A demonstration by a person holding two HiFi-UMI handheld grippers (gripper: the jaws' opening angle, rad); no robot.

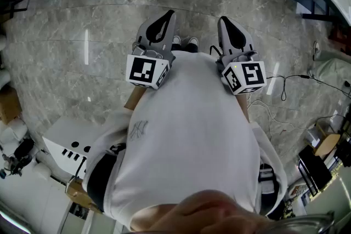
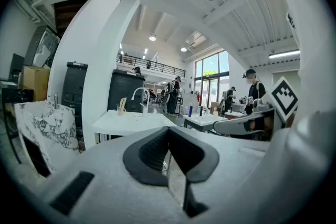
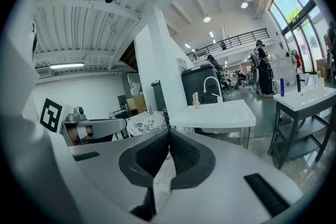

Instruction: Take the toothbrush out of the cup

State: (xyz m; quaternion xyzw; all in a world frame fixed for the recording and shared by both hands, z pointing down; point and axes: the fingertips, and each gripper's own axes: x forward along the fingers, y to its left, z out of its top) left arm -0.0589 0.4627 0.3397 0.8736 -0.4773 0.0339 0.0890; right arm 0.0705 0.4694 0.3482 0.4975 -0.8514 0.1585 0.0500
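left gripper and right gripper both shut, pads meeting on nothing, held near level just before torso: likely a carrying pose, approach not yet begun. white washbasin well apart across room; small beige upright item on its top beside faucet, possibly cup with toothbrush, too small to confirm.

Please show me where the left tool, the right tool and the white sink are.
left tool (image 1: 169, 13), head view, at its closed fingertips
right tool (image 1: 223, 20), head view, at its closed fingertips
white sink (image 3: 215, 113), right gripper view, on its flat top
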